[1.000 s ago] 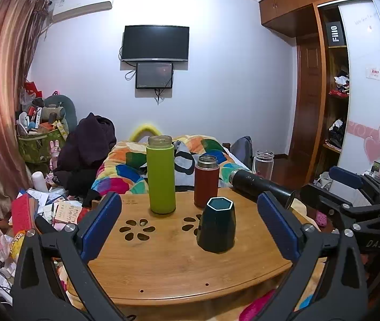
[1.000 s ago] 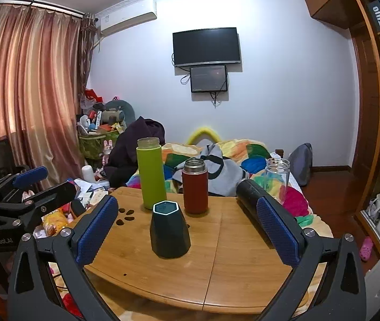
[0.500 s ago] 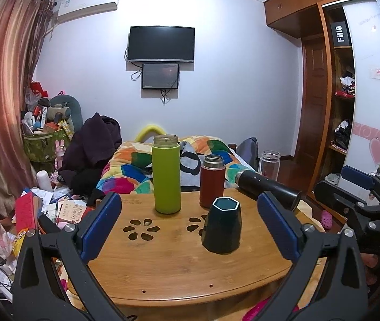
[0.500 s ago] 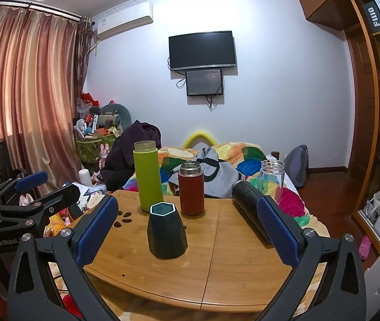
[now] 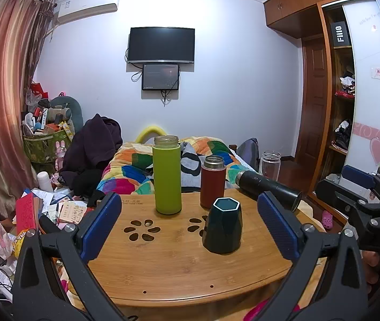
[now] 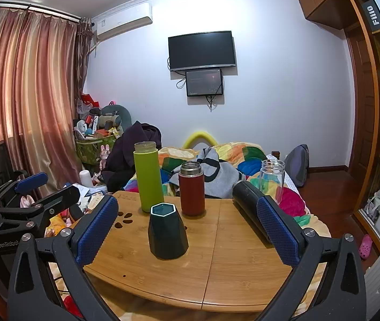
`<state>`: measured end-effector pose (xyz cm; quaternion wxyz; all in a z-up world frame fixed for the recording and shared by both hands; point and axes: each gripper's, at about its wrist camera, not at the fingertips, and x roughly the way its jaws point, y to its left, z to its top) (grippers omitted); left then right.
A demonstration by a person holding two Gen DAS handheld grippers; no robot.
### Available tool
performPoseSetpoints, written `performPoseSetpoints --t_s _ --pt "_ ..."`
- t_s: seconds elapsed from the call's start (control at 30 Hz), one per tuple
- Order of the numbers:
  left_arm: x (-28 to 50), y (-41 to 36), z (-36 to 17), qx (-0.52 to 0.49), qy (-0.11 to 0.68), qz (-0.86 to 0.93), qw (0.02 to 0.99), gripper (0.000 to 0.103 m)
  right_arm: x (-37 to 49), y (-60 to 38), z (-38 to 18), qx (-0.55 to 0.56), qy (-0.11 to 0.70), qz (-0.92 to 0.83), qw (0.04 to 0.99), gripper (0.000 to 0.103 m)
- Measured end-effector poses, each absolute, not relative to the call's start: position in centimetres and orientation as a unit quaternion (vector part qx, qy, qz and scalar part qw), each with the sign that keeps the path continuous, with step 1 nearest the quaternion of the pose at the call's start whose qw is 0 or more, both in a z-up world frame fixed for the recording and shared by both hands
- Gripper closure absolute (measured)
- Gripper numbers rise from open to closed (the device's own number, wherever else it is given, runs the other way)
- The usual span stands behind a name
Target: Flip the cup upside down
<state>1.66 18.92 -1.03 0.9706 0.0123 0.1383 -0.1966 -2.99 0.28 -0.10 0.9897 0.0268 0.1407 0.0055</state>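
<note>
— We see the dark green hexagonal cup (image 6: 167, 234) upright, mouth up, its contents hidden, on the round bamboo table (image 6: 232, 264), before the open lime-green bottle (image 6: 148, 177) and red steel flask (image 6: 191, 192).

— Our left gripper (image 5: 189, 223) and right gripper (image 6: 187, 228) gape wide, empty, short of the cup; a bedroom's colourful quilt (image 6: 246, 159) lies behind.

Since a second ago we have drifted both views rightward relative to the dark green cup (image 5: 223, 226): in the left wrist view it now sits nearer the right finger, and the right gripper (image 5: 361, 187) (at the frame's edge) shows further out.
</note>
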Motion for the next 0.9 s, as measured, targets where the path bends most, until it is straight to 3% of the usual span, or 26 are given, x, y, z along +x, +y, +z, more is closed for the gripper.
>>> performPoseSetpoints --t_s 0.9 --pt "1.84 19.48 -0.60 0.003 0.140 -0.200 0.970 0.000 -3.13 0.51 0.20 0.025 0.140 0.006 0.990 0.000"
